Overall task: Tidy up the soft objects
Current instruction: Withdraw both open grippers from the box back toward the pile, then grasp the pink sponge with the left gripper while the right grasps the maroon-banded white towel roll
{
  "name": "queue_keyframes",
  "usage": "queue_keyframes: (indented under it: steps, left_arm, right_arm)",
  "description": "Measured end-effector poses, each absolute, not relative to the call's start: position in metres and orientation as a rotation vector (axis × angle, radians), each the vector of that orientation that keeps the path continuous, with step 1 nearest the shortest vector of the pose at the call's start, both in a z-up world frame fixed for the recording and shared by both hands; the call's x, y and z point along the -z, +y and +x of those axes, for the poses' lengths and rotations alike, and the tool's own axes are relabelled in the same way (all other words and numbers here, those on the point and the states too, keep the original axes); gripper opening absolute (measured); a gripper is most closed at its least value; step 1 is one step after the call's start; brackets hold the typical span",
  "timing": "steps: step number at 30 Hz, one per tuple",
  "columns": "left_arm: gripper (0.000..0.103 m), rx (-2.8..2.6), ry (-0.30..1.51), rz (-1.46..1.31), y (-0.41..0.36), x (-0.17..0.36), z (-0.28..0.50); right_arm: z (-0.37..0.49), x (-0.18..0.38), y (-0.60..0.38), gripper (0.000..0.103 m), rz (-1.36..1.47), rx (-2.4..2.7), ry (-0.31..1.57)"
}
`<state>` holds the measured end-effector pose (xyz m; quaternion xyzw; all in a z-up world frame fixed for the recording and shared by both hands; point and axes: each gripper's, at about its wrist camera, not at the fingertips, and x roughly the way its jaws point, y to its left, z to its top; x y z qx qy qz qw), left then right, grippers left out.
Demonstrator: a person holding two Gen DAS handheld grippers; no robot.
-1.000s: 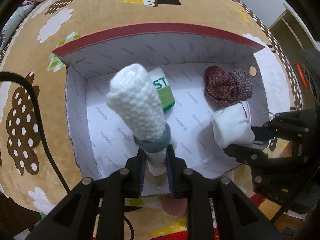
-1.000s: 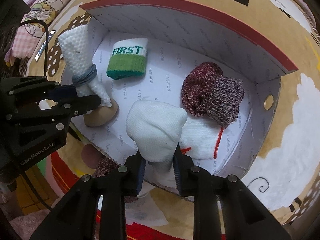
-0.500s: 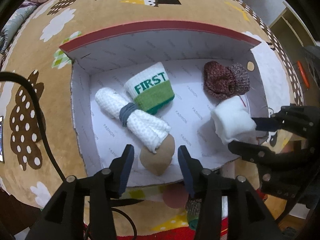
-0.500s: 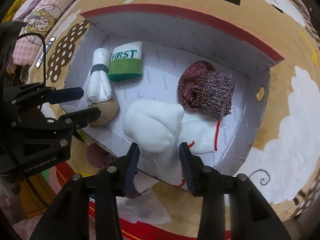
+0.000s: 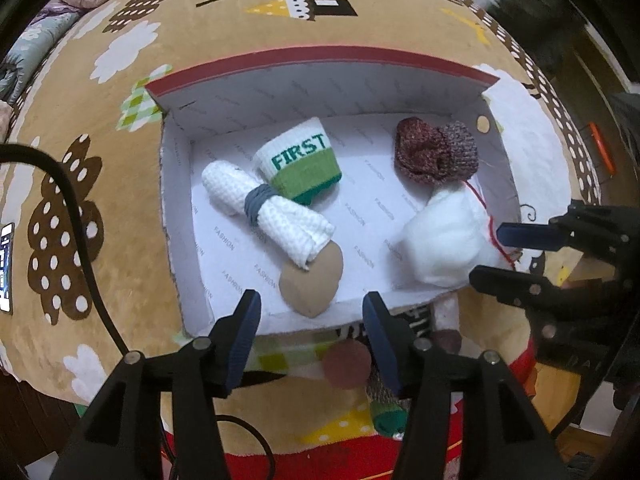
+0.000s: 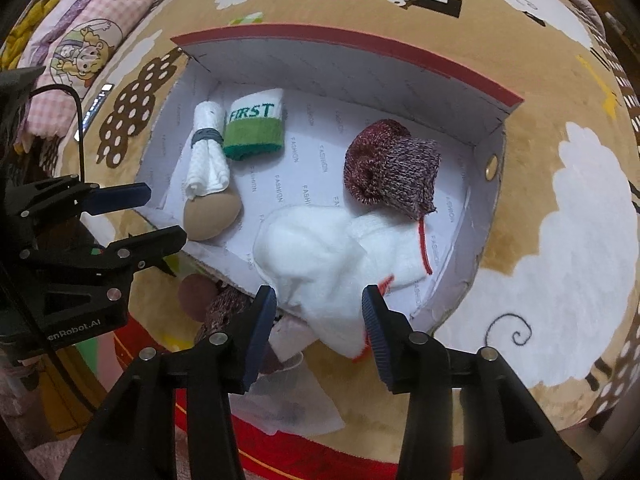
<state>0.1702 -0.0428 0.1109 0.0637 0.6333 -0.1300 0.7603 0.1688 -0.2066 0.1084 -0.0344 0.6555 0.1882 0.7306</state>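
As left gripper opens, sock overhangs box edge

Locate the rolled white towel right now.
In both wrist views the rolled white towel lies in the box at its left end, beside the green-and-white wristband, one end on the tan sponge.

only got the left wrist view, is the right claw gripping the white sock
Observer: No. The right claw is open; the white sock lies loose between its jaws.
Operator: is the sock fully in the box
Observer: No. Its end drapes over the near wall of the box and hangs outside.
Operator: anything under that claw
Observer: A crumpled clear sheet lies on the rug below it.
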Motion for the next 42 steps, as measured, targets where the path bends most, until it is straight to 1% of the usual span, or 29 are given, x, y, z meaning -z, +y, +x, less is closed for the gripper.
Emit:
queue_keyframes:
  steps: [18, 27, 33, 42]
  left_arm:
    - [0.056, 0.316, 1.333, 0.089, -0.027, -0.121, 0.114]
    - [0.056, 0.33, 1.334, 0.032, -0.018, -0.108, 0.091]
    - [0.056, 0.312, 1.302, -0.001, -0.016, -0.094, 0.084]
    - [0.056, 0.293, 1.258, -0.045, -0.017, -0.076, 0.081]
  right_arm:
    - [0.112, -0.128, -0.214, 0.046, -0.017, -0.411, 1.372]
    - [0.083, -0.122, -0.215, 0.046, 0.021, -0.403, 1.342]
    - [0.074, -0.117, -0.215, 0.046, 0.061, -0.386, 1.292]
    - [0.071, -0.096, -0.211, 0.046, 0.142, -0.394, 1.272]
